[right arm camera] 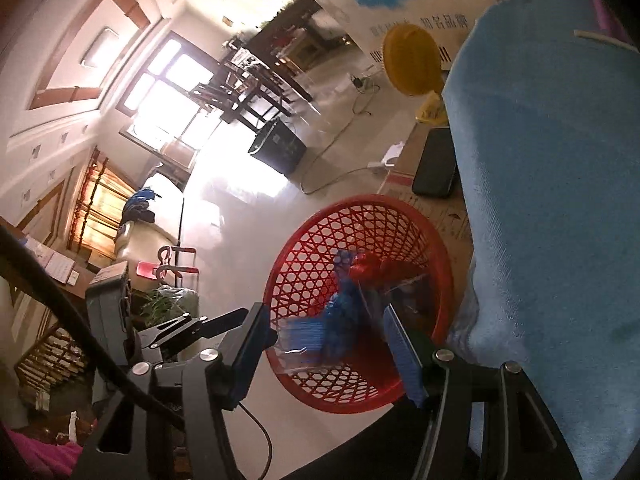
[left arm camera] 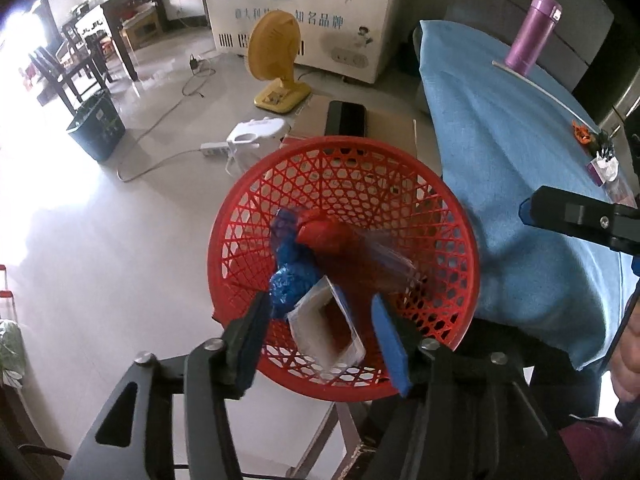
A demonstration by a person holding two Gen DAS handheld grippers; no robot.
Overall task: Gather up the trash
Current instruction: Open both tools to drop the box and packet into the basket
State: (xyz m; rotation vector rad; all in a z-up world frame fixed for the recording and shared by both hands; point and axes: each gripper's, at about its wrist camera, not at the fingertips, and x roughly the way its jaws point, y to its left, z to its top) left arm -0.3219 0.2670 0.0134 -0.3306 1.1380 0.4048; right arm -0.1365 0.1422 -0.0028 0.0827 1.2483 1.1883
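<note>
A red mesh basket (left arm camera: pixel 452 248) stands beside the blue-clothed table (left arm camera: pixel 500 152); it also shows in the right wrist view (right arm camera: pixel 304 256). Inside lie a blue crumpled wrapper (left arm camera: pixel 290 276), a red wrapper (left arm camera: pixel 326 236), a clear packet (left arm camera: pixel 390 262) and a small open white box (left arm camera: pixel 320 324). My left gripper (left arm camera: pixel 320 332) is open just above the basket, the white box between its blue pads. My right gripper (right arm camera: pixel 328 344) is open over the basket's near rim; a clear blue-printed packet (right arm camera: pixel 300 338) lies loose between its fingers. More scraps (left arm camera: pixel 604 162) lie on the table's far right.
A purple flask (left arm camera: pixel 534 32) and a white straw (left arm camera: pixel 540 88) are on the table. On the floor are a yellow fan (left arm camera: pixel 276 56), a black phone (left arm camera: pixel 346 118) on cardboard, a power strip (left arm camera: pixel 214 149) with cord, and a dark bin (left arm camera: pixel 96 128). A white freezer (left arm camera: pixel 304 12) stands behind.
</note>
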